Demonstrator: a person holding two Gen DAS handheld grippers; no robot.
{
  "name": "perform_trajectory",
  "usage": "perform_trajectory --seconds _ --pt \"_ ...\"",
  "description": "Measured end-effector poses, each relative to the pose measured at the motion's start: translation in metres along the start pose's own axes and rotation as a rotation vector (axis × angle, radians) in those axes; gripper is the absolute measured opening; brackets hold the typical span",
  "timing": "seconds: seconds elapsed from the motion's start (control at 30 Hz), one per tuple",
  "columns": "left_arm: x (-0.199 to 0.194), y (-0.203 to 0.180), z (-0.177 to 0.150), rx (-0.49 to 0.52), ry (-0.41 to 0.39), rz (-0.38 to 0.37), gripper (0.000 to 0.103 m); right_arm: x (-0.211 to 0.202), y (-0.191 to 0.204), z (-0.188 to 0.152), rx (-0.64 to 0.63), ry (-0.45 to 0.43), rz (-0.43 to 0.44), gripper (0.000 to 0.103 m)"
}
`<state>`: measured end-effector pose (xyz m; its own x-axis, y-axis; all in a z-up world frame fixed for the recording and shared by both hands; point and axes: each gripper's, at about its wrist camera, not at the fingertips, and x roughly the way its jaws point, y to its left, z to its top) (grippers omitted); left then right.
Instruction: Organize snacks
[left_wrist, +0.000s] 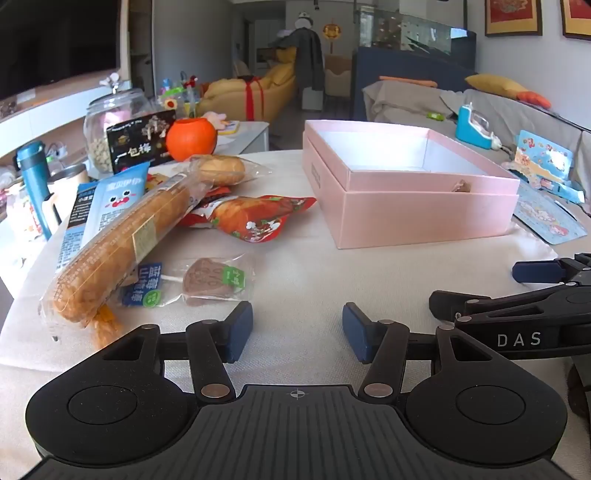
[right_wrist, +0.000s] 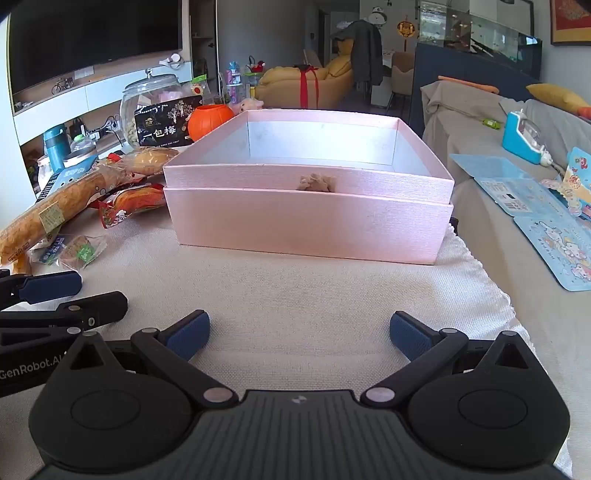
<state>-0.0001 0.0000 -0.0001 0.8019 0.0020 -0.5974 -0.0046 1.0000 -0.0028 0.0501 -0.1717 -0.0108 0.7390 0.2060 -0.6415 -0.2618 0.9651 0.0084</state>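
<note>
**A:** Beige woven cloth (right_wrist: 314, 295) is covering the whole table, and everything is sitting on it. What is taking up the most room?

**B:** The pink box (right_wrist: 306, 221) is lying open-topped toward the far right of the cloth, its inside looking bare from the right wrist view. Its tray is sitting nested in a slightly wider base, with a small fabric tab (right_wrist: 317, 183) poking out at the front edge.

**A:** And the snacks?

**B:** They are piling up to the left of the box, apart from it. The long bread stick in clear wrap (left_wrist: 122, 251) is leaning diagonally across a blue packet (left_wrist: 110, 199). A red packet (left_wrist: 255, 218) is lying between that pile and the box. A wrapped bun (left_wrist: 221, 170) is sitting behind it, and a black packet (left_wrist: 142, 144) is standing against a glass jar (left_wrist: 110, 125) beside an orange pumpkin-shaped pot (left_wrist: 191, 138). Nearest the left gripper, a brown lollipop in clear wrap (left_wrist: 210, 280) is lying flat.

**A:** What are the grippers doing?

**B:** The left gripper (left_wrist: 297, 332) is hovering low over bare cloth, tilting downward, its jaws standing partly apart with nothing between them. The right gripper (right_wrist: 299, 334) is facing the front wall of the box, jaws spread wide and holding nothing.
</note>
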Motion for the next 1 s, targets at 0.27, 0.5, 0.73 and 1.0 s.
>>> perform_trajectory --seconds 0.27,0.5,0.73,1.0 --pt "-0.0013 -0.0023 -0.0005 -0.003 0.002 -0.002 0.059 -0.0006 -0.0010 -0.0005 0.004 -0.007 0.004 0.103" --pt "0.0001 -0.0004 0.0002 -0.004 0.004 -0.003 0.059 -0.0006 -0.0007 -0.0005 0.004 -0.005 0.004 0.103" --pt "0.0000 -0.0005 0.0002 -0.004 0.004 -0.003 0.059 -0.0010 -0.0007 -0.0006 0.005 -0.006 0.004 0.103" --pt "0.0001 -0.0005 0.0003 -0.004 0.005 -0.003 0.059 -0.0007 -0.0014 -0.0002 0.006 -0.005 0.006 0.103"
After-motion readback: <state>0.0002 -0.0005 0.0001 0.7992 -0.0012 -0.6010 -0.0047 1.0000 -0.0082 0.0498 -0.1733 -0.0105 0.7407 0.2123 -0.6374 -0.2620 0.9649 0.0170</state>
